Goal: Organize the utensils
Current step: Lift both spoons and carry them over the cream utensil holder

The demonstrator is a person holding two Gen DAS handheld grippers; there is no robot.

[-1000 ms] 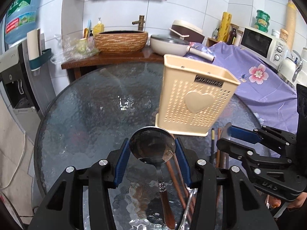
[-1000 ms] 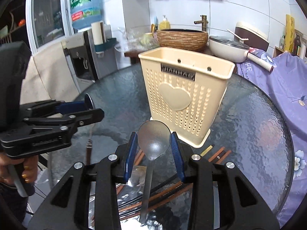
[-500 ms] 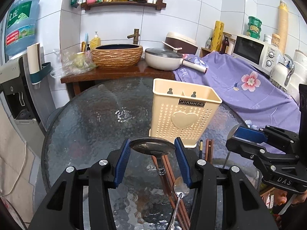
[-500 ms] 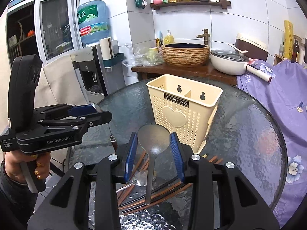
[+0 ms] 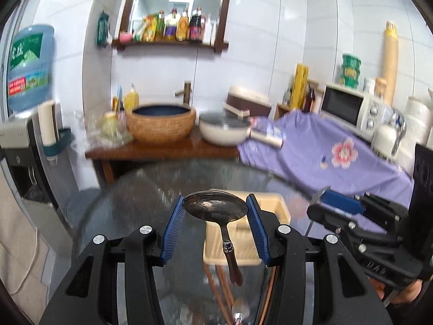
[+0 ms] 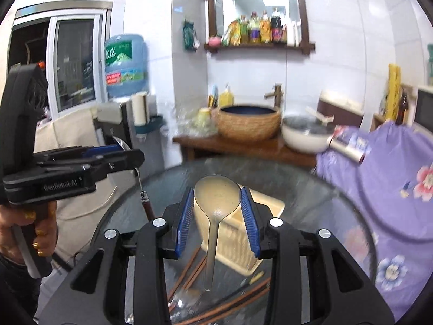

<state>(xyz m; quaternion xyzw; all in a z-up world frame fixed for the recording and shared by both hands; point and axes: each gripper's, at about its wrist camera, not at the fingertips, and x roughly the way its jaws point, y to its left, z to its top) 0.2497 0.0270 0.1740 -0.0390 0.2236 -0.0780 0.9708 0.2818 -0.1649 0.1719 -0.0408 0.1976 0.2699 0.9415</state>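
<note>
My left gripper [image 5: 215,208] is shut on the bowl of a dark metal spoon with a wooden handle [image 5: 216,209]; the handle hangs down toward me. My right gripper [image 6: 217,199] is shut on the bowl of an all-metal spoon [image 6: 217,197], handle hanging down. Both spoons are held high above the round glass table [image 6: 311,189]. The cream perforated utensil holder [image 6: 238,249] stands on the table below and behind both grippers; it also shows as the holder [image 5: 268,208] in the left wrist view. Brown chopsticks [image 6: 189,276] and other cutlery lie on the glass beneath.
A wooden counter [image 5: 162,149] beyond the table carries a woven basin [image 5: 161,124] and a white pan [image 5: 224,132]. A purple flowered cloth [image 5: 324,157] covers the right side, with a microwave [image 5: 349,108]. A water dispenser [image 6: 124,65] stands left. A hand [image 6: 27,233] holds the left gripper.
Both grippers have risen well above the table with their spoons, and tilted up, so the holder and loose cutlery sank low in both views and the wall shelf came into sight.
</note>
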